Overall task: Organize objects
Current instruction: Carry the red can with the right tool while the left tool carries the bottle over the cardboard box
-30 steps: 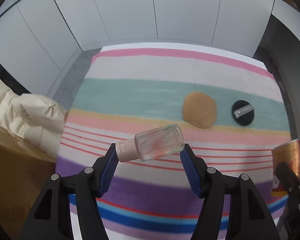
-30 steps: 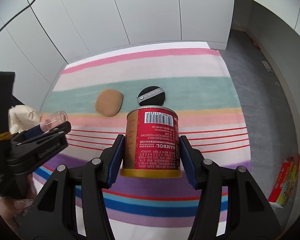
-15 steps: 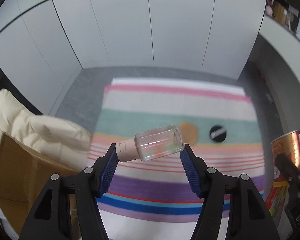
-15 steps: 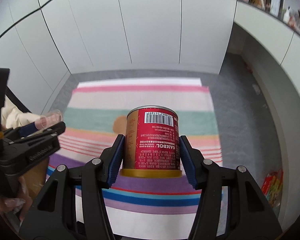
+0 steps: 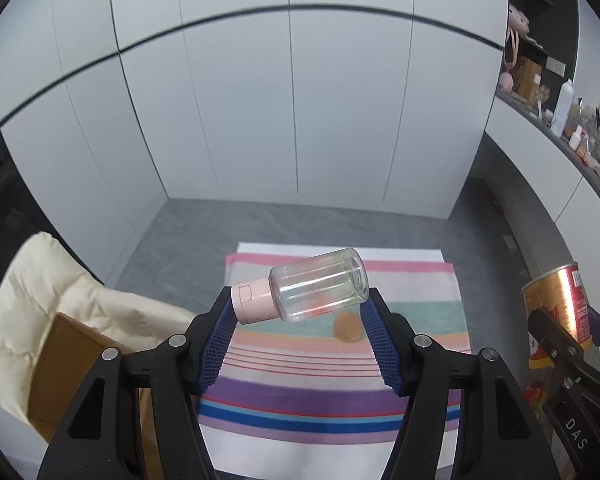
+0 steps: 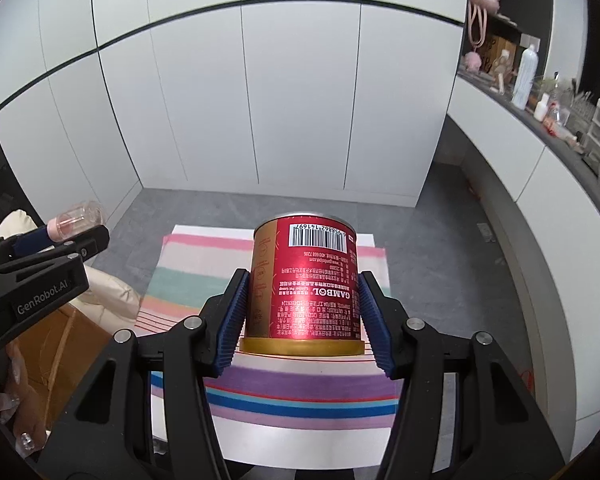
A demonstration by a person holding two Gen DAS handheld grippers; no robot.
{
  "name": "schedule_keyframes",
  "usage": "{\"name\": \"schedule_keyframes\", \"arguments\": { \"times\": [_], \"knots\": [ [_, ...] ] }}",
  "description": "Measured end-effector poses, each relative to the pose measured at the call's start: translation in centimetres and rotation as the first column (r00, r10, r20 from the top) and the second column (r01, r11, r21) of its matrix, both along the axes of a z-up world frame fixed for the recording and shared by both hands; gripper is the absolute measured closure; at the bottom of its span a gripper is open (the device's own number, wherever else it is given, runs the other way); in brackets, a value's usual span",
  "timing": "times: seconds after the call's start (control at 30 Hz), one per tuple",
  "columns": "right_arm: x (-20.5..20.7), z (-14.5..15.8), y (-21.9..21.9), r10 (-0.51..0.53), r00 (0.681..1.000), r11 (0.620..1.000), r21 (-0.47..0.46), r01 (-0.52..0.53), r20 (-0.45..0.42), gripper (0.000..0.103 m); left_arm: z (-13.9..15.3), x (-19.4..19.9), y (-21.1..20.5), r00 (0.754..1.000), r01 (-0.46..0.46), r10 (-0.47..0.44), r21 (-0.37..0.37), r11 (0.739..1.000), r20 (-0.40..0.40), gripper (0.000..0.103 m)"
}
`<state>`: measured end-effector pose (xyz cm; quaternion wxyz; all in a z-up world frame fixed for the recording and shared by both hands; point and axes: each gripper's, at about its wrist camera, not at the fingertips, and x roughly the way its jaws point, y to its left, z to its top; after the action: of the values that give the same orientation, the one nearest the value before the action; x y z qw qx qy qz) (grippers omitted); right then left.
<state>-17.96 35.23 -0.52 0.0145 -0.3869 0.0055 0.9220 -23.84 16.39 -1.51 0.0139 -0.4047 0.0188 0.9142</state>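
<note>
Hidden: Mostly, you lose the black disc on the mat; the tan round pad [image 5: 347, 327] shows only partly, past the bottle and the left claw's right finger.
Cut off: your red can appears in the left view only as a sliver at the right edge, behind a black finger of the other tool.
Hard to read: the can's label is upside down; only "GAMBOL" and a barcode near the far rim are legible, the small print is not.
Shelf clutter: the far-right counter [image 6: 556, 120] holds bottles and small items too tiny to name.
Left gripper [image 5: 299, 312]: your blue ribbed pads press on the clear plastic bottle with a pale pink flip cap [image 5: 316, 290], one pad on the cap end, the other on the base end.
Bottle look: it lies crosswise, tilted, cap to the left and lower, base to the right and higher; the body looks empty and see-through, with a faint reddish tint from the mat behind.
Right gripper [image 6: 302, 308]: your pads clamp both sides of the red cylindrical metal can with a gold rim [image 6: 304, 280].
Can look: gold band nearest you, silver rim far.
Where they are: both things hang in the air above the striped multicolour mat [image 5: 340, 392] on the grey floor [image 5: 188, 232], the bottle to the left of the can.
Left edge: a cream padded garment [image 5: 52, 296] drapes a brown cardboard box [image 5: 64, 364].
</note>
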Motion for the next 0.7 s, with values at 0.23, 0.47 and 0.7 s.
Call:
{"name": "schedule_keyframes", "arguments": {
  "times": [0.23, 0.47, 0.7],
  "knots": [
    [3.4, 4.4, -1.0, 0.012, 0.998, 1.000, 0.009, -0.012, -0.069, 0.047, 4.1, 3.5, -0.4, 0.999, 0.019, -0.018, 0.024, 1.000, -0.042, 0.039],
    [6.1, 5.6, -1.5, 0.010, 0.996, 1.000, 0.021, -0.008, -0.094, 0.047, 5.0, 6.4, 0.3, 0.998, 0.045, -0.044, 0.014, 0.999, -0.047, 0.039],
    [7.6, 5.2, 0.1, -0.031, 0.998, 0.999, -0.016, 0.030, -0.063, 0.047, 6.1, 8.8, 0.3, 0.996, 0.062, -0.060, 0.032, 0.998, -0.062, 0.039]
  ]
}}
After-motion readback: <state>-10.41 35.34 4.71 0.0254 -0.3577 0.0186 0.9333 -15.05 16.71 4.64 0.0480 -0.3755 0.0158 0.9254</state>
